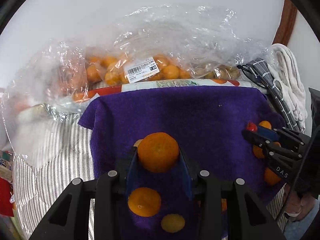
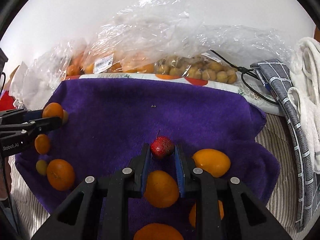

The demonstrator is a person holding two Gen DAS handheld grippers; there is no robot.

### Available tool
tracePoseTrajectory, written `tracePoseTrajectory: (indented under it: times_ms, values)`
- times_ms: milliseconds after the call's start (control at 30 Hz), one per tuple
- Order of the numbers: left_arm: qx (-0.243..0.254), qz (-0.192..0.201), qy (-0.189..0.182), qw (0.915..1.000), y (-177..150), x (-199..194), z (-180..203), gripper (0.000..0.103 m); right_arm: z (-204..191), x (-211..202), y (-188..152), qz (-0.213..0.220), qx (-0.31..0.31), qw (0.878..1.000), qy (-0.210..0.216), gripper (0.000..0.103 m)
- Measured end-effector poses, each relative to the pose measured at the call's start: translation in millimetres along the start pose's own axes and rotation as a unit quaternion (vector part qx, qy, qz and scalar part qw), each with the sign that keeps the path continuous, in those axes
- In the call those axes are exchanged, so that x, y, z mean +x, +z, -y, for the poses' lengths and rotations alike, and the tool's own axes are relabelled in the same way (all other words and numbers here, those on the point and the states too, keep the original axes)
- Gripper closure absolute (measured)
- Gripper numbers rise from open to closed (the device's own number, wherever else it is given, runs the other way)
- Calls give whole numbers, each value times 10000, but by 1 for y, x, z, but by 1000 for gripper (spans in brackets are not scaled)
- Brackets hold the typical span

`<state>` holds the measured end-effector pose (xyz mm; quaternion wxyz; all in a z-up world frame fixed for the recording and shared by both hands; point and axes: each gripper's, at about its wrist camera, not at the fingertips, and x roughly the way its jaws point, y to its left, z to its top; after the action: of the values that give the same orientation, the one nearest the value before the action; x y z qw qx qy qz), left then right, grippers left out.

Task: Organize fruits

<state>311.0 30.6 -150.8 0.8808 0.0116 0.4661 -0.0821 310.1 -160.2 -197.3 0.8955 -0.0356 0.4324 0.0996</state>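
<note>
Left gripper (image 1: 158, 156): jaws clamped on a mandarin (image 1: 158, 152), held over the purple towel (image 1: 180, 108), its dimpled end facing the camera. Right gripper (image 2: 162, 150): jaws clenched on a small red fruit (image 2: 161, 147) above the towel's near half, stem pointing up and away. Loose mandarins lie on the towel; bagged fruit (image 2: 140, 66) sits beyond its far edge.

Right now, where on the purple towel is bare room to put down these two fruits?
The purple towel is bare across its far half, between the plastic bags behind and the red fruit in front. The near half is crowded with oranges.
</note>
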Motion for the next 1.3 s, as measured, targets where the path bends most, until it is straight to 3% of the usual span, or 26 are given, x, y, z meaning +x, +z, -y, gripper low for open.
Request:
tracePoseTrajectory:
  times_ms: [367, 467, 533, 600, 733, 833, 1067, 1167, 1300]
  values:
    - [43, -186, 54, 9998, 0, 6, 4, 65, 3, -4, -5, -7, 14, 10000, 54, 79]
    - [10, -279, 54, 9996, 0, 8, 5, 65, 2, -6, -7, -8, 4, 10000, 47, 75]
    - [-8, -343, 74, 9994, 0, 9, 7, 64, 2, -9, -7, 10, -26, 10000, 42, 68]
    - [48, -339, 77, 9994, 0, 6, 10, 59, 3, -13, -5, 49, -15, 10000, 69, 65]
    - [48, -179, 56, 9998, 4, -6, 12, 53, 3, -29, 2, 136, 136, 9998, 113, 54]
    - [-3, -11, 2, 10000, 7, -21, 13, 52, 4, -46, 2, 254, 154, 9995, -96, 45]
    - [123, 615, 46, 9980, 5, -87, 32, 44, 17, -108, -15, 414, 397, 9974, -444, 41]
    - [69, 853, -144, 9962, -10, -115, 44, 38, 21, -141, -25, 494, 418, 9963, -561, 40]
    - [135, 906, -127, 9957, -38, -143, 62, 37, 19, -179, -39, 507, 403, 9955, -687, 38]
